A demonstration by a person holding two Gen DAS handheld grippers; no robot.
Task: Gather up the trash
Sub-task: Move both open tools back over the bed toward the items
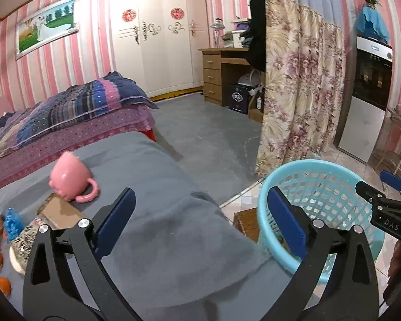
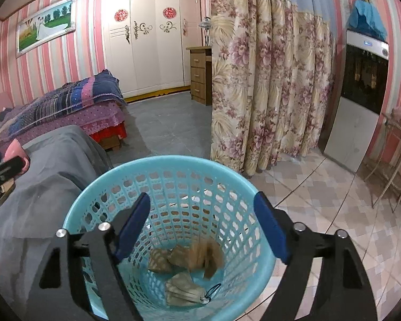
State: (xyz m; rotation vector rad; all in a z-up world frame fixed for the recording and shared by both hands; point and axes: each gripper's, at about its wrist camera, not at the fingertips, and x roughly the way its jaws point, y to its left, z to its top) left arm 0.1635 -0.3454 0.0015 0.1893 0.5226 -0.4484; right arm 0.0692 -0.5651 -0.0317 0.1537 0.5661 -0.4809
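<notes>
Pink striped walls and a flowered curtain are framing a grey-covered table (image 1: 157,214) with a blue basket (image 2: 173,165) standing on the tiles just beside its right edge. Crumpled brown scraps (image 2: 189,256) and a used mask (image 2: 184,291) are lying at the basket's bottom. Right gripper (image 2: 201,227) is hanging directly over the basket mouth, fingers spread wide and gripping nothing; one scrap looks blurred, perhaps falling. Left gripper (image 1: 200,222) is pointing across the table's near right corner, fingers wide and empty too. Remaining clutter, a cardboard piece (image 1: 64,211) beside a pink mug (image 1: 72,176), is lying to its left, so the left hand looks nearer for the coming pick.
</notes>
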